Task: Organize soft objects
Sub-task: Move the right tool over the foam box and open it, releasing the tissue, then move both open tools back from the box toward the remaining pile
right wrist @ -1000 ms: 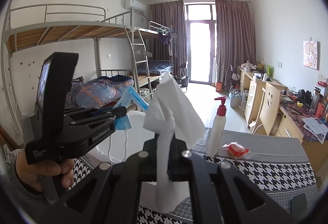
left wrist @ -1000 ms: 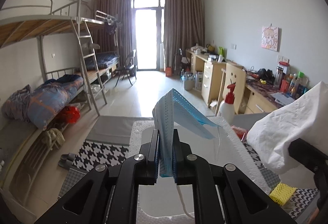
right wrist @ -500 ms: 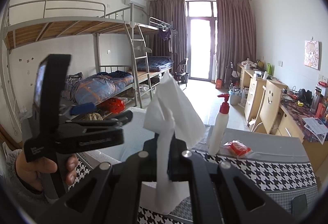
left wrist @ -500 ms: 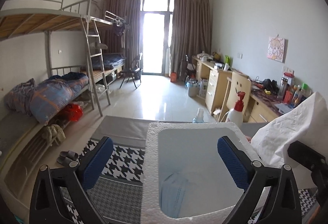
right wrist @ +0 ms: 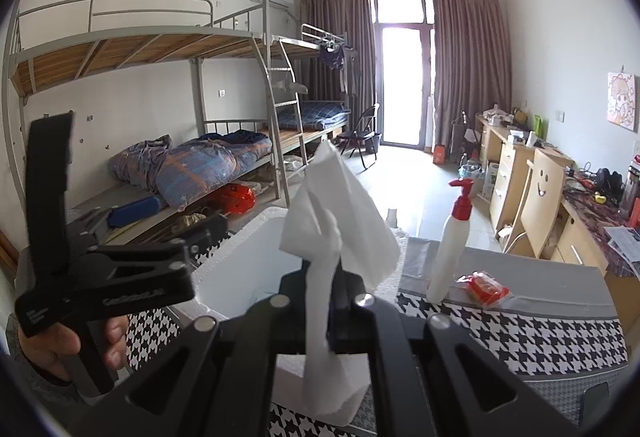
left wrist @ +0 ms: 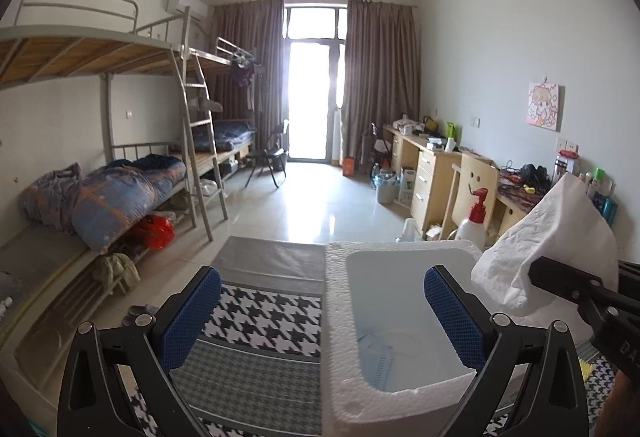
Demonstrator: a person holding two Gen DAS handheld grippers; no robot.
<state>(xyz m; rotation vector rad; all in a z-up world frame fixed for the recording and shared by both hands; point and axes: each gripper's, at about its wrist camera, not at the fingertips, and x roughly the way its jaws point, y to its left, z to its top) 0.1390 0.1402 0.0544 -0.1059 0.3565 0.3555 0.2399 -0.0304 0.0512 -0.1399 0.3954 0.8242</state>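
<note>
A blue face mask [left wrist: 376,361] lies on the bottom of the white foam box [left wrist: 334,301]. My left gripper [left wrist: 320,317] stands wide open over the box's left wall, with nothing between its blue pads [left wrist: 452,317]. In the right wrist view a hand holds the left gripper [right wrist: 180,217] beside the foam box [right wrist: 212,265]. My right gripper [right wrist: 334,301] is shut on a crumpled white tissue [right wrist: 336,233], which sticks up above the jaws. In the left wrist view the tissue [left wrist: 552,245] hangs over the box's right edge.
A houndstooth cloth [right wrist: 520,337] covers the table. A white pump bottle with a red top [right wrist: 450,257] and a red packet [right wrist: 486,287] stand right of the box. Bunk beds [left wrist: 100,197] line the left wall and desks [left wrist: 436,173] line the right wall.
My left gripper opened and the blue mask dropped from it into the foam box. The gripper then shifted a little left. The right gripper kept still with the tissue.
</note>
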